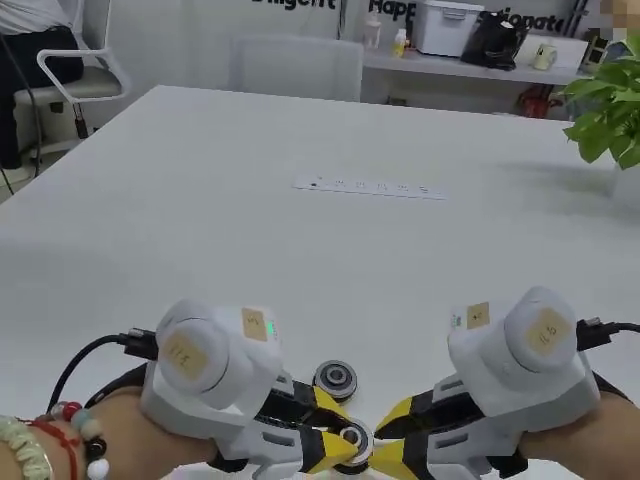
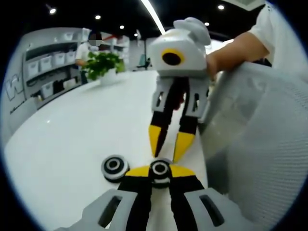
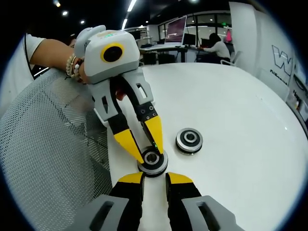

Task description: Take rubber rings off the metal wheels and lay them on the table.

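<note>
Head view had both grippers low at the near edge of the white surface point(image 1: 300, 260), their yellow tips meeting over one wheel point(image 1: 352, 437). My left gripper point(image 1: 338, 433) was closed on that wheel (in the left gripper view its tips sat one to each side of it), and the wheel rested flat on the surface. My right gripper point(image 1: 388, 445) faced it from the opposite side with its jaws a little apart, and I could see nothing held between them. Its tips were at the wheel's rim, and I could not tell whether they touched it. A second wheel point(image 1: 335, 378) lay flat just beyond the first, near it but apart, with neither gripper on it. Farther out lay a white power strip point(image 1: 370, 187), well apart from both wheels. A green plant point(image 1: 610, 110) stood toward the right edge of the surface.
</note>
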### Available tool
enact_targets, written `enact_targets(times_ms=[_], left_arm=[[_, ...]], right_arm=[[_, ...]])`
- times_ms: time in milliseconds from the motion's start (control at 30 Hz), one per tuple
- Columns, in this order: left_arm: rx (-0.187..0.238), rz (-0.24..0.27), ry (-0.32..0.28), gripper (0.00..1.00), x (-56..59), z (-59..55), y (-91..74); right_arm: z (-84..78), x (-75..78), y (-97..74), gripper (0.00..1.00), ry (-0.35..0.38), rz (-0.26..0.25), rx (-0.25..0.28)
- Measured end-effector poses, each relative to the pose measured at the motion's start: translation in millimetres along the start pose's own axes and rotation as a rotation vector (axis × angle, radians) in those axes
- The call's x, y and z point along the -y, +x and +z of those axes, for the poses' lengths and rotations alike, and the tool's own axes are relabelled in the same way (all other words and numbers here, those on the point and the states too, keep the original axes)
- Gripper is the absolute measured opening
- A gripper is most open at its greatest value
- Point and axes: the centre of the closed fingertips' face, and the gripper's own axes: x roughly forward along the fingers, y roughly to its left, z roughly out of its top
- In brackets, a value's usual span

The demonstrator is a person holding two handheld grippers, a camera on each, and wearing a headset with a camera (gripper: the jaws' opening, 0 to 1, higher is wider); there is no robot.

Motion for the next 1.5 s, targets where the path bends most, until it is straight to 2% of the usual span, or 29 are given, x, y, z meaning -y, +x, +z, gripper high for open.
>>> enact_targets(times_ms=[167, 300, 733, 1033, 1133, 1300, 1500], left_arm=[[0.0, 0.0, -0.001, 0.14, 0.2, -0.1, -0.2], [0.001, 0.0, -0.001, 0.14, 0.1, 0.1, -0.3], [0.002, -0.002, -0.001, 0.14, -0.7, 0.1, -0.4], [0.002, 0.001, -0.002, 0.14, -1.5, -0.2, -0.2], [0.002, 0.001, -0.002, 0.14, -1.5, -0.2, -0.2], [0.002, 0.001, -0.002, 0.14, -1.5, -0.2, -0.1], [0.003, 0.002, -0.003, 0.14, -1.5, -0.1, -0.1]], right_arm=[[5.1, -1.1, 5.1, 0.28, 0.001, 0.0, 0.023], [4.0, -1.0, 9.2, 0.3, -0.007, -0.003, 0.017], [0.8, -3.3, 7.4, 0.17, -0.066, 0.008, -0.008], [-2.1, -2.7, 4.8, 0.12, -0.05, 0.012, -0.016], [-2.0, -3.5, 4.4, 0.13, 0.001, 0.02, -0.01], [-1.7, -2.1, 5.0, 0.17, -0.021, 0.006, -0.008], [2.5, -5.6, 9.7, 0.26, -0.03, 0.011, 0.005]])
